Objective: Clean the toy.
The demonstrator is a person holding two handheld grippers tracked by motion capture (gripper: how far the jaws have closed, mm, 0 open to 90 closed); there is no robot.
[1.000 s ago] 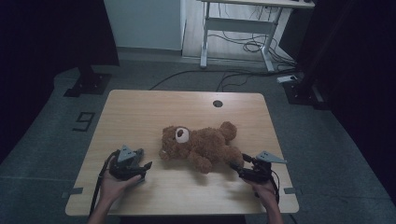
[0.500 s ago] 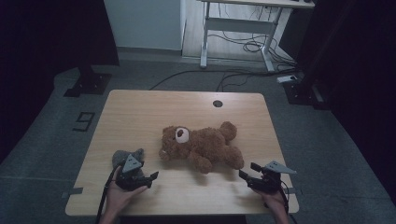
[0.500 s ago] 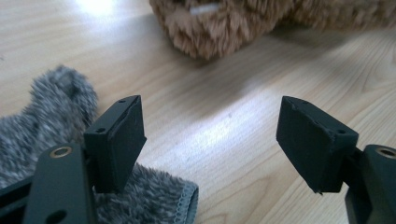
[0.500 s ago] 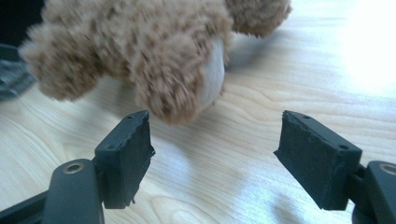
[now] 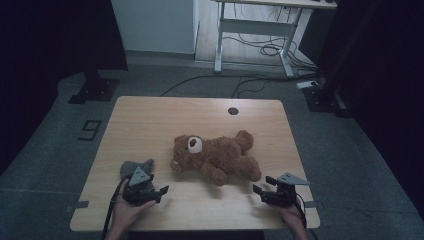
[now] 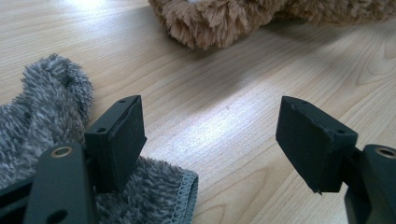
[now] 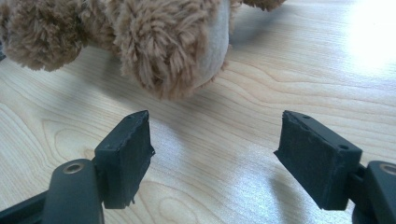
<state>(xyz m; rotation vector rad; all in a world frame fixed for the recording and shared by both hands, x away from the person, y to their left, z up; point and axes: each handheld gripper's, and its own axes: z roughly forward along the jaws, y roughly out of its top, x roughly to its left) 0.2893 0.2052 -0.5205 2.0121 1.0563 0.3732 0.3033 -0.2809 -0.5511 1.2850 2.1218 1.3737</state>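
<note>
Left gripper (image 5: 159, 190): low over the near edge of the table (image 5: 150, 120), jaws spread wide, nothing between them. In the left gripper view its near-side pad (image 6: 122, 135) stands over the hemmed corner of a grey fleece cloth (image 6: 42, 116); whether it touches the pile is hard to tell. The other pad (image 6: 314, 140) hangs over bare wood.

Right gripper (image 5: 261, 186): also at the near edge, well apart from the left one, jaws released and empty. In the right gripper view both pads (image 7: 128, 151) sit above bare tabletop.

Just beyond and between the two grippers: brown teddy bear (image 5: 215, 157), lying on its side mid-table. A furry limb with a pale sole (image 7: 187, 46) hangs just ahead of the right gripper, slightly toward its left jaw. The bear's fur edge (image 6: 219, 23) lies farther ahead of the left gripper.

Judgement: approach stage, nothing gripped yet; the work looks to concern the cloth and the bear. The next move would likely call for the left gripper to shift over the cloth's hem and close on it, while the right moves forward to take the bear's limb.

Far side of the table: a small dark round hole (image 5: 233, 111).
</note>
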